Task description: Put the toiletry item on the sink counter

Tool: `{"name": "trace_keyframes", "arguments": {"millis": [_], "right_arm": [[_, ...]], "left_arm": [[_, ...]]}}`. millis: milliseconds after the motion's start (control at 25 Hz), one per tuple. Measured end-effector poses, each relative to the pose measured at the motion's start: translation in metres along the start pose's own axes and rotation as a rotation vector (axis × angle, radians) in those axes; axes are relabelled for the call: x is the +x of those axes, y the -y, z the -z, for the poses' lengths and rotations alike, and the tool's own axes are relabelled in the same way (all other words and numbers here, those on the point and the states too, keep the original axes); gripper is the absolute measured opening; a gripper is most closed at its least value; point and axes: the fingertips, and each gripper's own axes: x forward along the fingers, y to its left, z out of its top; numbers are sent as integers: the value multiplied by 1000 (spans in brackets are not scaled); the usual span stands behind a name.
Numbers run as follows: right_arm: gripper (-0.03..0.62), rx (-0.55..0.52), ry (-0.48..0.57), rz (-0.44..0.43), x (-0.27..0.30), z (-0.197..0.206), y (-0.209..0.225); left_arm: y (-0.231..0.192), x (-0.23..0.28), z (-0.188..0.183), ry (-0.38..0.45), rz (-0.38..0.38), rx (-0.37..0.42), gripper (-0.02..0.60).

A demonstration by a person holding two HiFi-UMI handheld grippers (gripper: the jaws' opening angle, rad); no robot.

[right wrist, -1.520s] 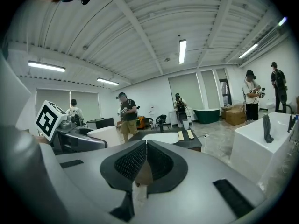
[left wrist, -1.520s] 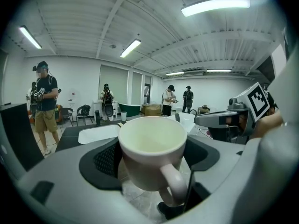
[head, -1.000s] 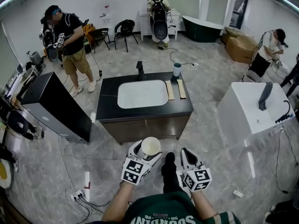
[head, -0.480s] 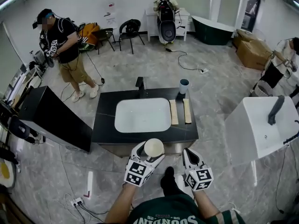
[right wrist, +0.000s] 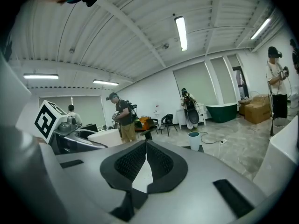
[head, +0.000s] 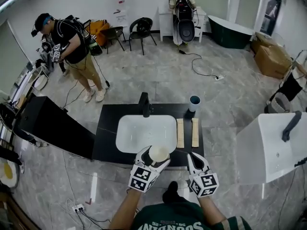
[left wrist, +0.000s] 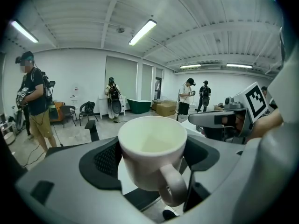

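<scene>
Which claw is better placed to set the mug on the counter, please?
The left claw: it holds the cream ceramic mug at the black sink counter's front edge. The right claw is shut, empty.

We see a cream mug (left wrist: 152, 148), our left tool (head: 152, 156) white with black pads and a black-and-white square-patterned marker cube, a black counter (head: 106, 140), its white basin (head: 144, 133), and a grey marbled floor (head: 158, 75).

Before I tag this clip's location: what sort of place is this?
Likely a mock-up hall, not a home bathroom: a freestanding sink counter, a bathtub by the wall, and chairs.
</scene>
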Motion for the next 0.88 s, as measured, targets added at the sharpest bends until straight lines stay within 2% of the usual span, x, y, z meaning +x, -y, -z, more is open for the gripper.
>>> {"name": "trace_keyframes", "arguments": {"millis": [360, 680, 880], "right_arm": [[43, -14, -12, -28, 49, -19, 41], [43, -7, 8, 11, 53, -28, 59], [43, -29, 7, 15, 55, -32, 55]], "left_arm": [[-29, 56, -25, 5, -19, -12, 416], [-33, 75, -38, 10, 12, 15, 416], [-33, 80, -46, 17, 25, 23, 416]]}}
